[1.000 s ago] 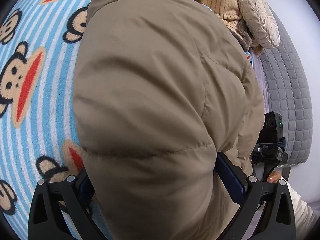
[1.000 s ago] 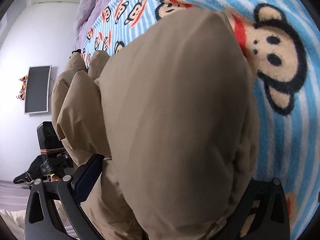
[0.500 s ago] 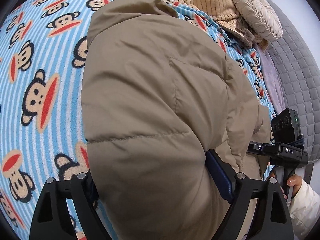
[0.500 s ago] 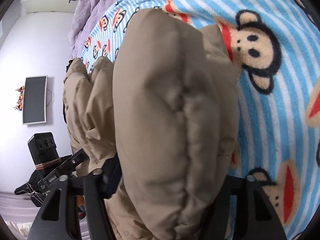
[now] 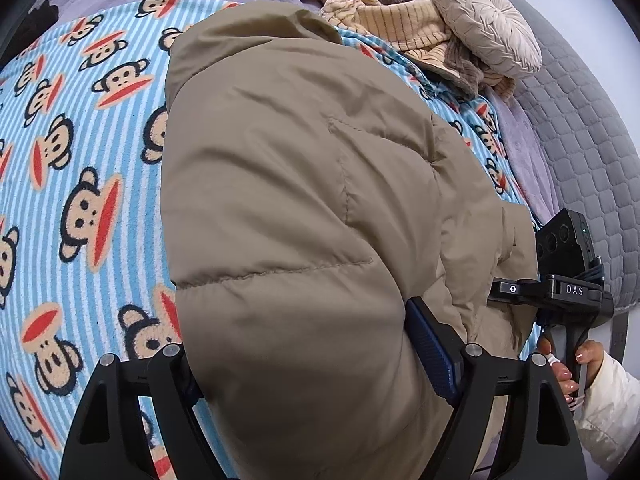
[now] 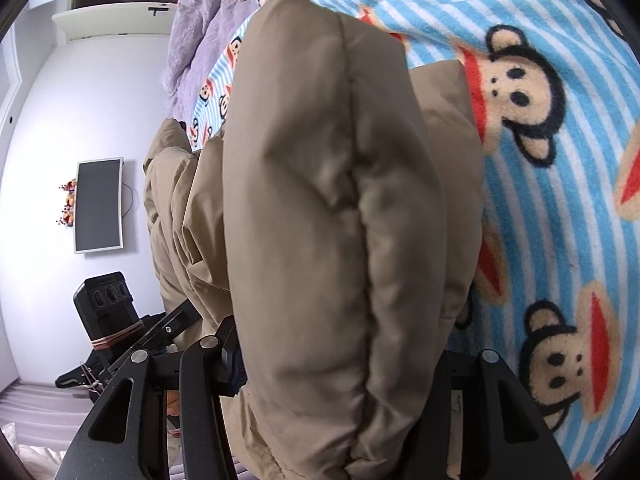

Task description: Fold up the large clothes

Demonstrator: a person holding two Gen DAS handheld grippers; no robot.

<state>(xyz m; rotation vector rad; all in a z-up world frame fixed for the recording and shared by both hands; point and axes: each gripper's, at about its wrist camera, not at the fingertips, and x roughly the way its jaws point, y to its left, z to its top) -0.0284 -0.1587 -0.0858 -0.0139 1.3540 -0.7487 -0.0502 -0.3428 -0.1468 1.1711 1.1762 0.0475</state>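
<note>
A tan puffer jacket [image 5: 288, 208] lies bunched on the blue striped monkey-print blanket [image 5: 80, 152]. My left gripper [image 5: 304, 360] is shut on a thick padded edge of it, which bulges between the blue-padded fingers [image 5: 432, 344]. In the right wrist view the same jacket [image 6: 328, 220] fills the middle, and my right gripper [image 6: 340, 360] is shut on another fat fold. The right gripper [image 5: 560, 292] also shows at the left view's right edge, held by a hand [image 5: 568, 364] in a cream sleeve. The left gripper [image 6: 120, 320] appears low on the left in the right view.
A beige striped garment [image 5: 392, 24] and a round pleated cushion [image 5: 484, 32] lie at the far end of the bed by the grey quilted headboard [image 5: 580, 140]. Purple bedding [image 6: 200, 32] borders the blanket [image 6: 560, 160]. A dark screen [image 6: 98, 206] hangs on the white wall.
Both grippers have drawn back from the bed with the jacket's edge. Their fingers have closed in on the padding. More of the blanket and headboard shows.
</note>
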